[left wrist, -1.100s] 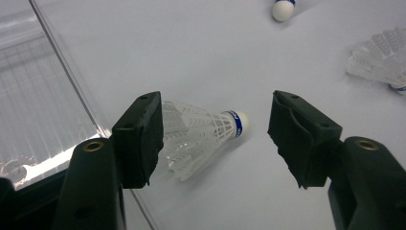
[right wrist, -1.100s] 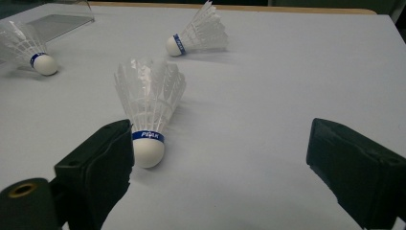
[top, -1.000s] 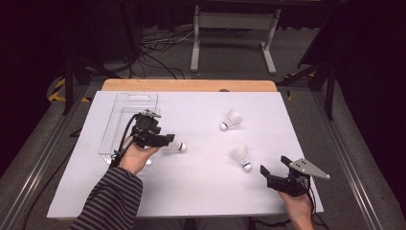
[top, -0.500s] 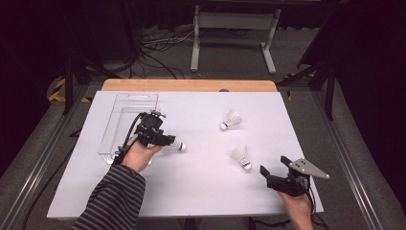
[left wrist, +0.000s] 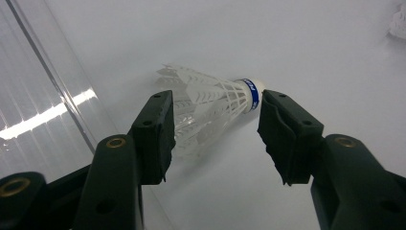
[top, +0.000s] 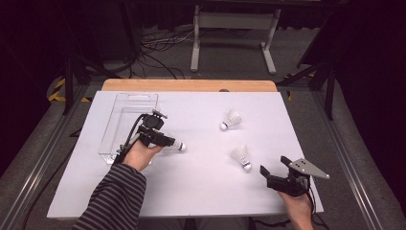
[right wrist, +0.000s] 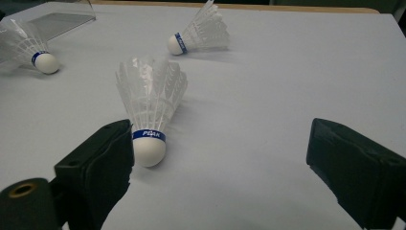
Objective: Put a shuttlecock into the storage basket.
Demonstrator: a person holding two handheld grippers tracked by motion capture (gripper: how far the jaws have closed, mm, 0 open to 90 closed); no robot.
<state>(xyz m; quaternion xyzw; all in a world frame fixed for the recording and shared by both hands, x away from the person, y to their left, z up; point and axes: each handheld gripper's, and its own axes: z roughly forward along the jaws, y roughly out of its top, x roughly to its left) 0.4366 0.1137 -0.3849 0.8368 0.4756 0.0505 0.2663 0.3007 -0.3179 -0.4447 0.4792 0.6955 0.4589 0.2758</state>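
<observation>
Now left gripper jaws closing round shuttlecock, not yet touching.

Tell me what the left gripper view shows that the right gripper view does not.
Left gripper view: the left gripper, whose fingers have just been closing, flanks the tray-side shuttlecock without visibly pressing it. Right gripper view: the right gripper, wide open, a near shuttlecock beside one finger, a far shuttlecock beyond. Shared: the tray-side shuttlecock, the clear tray, the white table.
</observation>
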